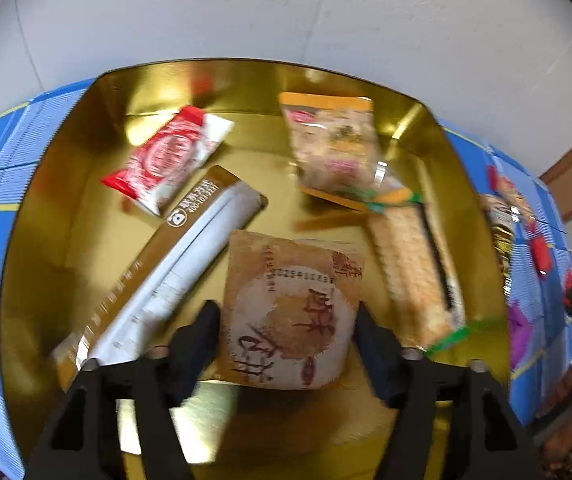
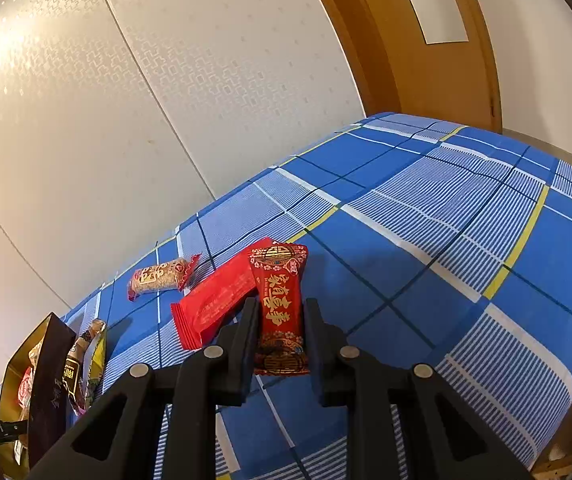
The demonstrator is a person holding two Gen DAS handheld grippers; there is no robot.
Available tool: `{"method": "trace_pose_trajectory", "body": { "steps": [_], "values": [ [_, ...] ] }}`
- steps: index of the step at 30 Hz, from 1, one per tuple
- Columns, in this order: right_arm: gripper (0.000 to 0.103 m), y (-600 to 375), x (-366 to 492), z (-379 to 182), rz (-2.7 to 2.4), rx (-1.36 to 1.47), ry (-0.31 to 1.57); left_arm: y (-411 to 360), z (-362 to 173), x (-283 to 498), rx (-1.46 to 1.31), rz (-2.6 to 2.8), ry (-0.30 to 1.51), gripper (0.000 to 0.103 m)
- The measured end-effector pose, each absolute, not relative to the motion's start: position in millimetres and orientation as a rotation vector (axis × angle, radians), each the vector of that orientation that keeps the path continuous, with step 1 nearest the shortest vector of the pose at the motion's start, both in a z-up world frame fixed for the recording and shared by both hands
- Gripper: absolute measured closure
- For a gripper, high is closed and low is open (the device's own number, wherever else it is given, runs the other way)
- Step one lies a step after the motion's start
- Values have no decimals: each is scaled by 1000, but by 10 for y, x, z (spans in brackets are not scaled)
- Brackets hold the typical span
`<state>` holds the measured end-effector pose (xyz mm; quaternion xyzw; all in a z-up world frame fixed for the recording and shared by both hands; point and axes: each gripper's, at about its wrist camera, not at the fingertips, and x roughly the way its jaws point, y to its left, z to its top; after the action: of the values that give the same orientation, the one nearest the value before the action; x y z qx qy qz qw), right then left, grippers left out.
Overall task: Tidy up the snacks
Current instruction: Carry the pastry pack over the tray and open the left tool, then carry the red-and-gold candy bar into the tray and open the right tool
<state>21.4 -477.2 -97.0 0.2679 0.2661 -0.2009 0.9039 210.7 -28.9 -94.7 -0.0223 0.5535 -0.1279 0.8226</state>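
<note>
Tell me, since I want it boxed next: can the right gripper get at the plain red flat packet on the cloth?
Probably not yet: the right gripper is shut on a dark red patterned packet; the plain red packet lies unobstructed beside it.

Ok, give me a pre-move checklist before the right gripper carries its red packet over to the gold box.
1. Right gripper shut on dark red printed snack packet: ok.
2. Left gripper open around tan round-pastry packet in the box: ok.
3. Pastry packet free of the pads: cannot tell.
4. Bare floor left in gold metal box: ok.
5. Plain red packet and small cereal bar on blue checked cloth, unsorted: not ok.
</note>
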Motion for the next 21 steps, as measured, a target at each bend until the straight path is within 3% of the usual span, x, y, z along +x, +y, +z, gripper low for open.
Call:
{"method": "trace_pose_trajectory", "body": {
  "steps": [1,10,21],
  "values": [
    [81,-4768,213,-965,-415,552,547,-256,-940,2120,-43,-260,1165,21],
    [81,-4748,140,-874,-426,547,491,-130,-858,2293,-60,-218,1131,21],
    [81,-4511,5,-789,-344,554,461,-550,-654,1820,26,-294,1058,16]
  ]
}}
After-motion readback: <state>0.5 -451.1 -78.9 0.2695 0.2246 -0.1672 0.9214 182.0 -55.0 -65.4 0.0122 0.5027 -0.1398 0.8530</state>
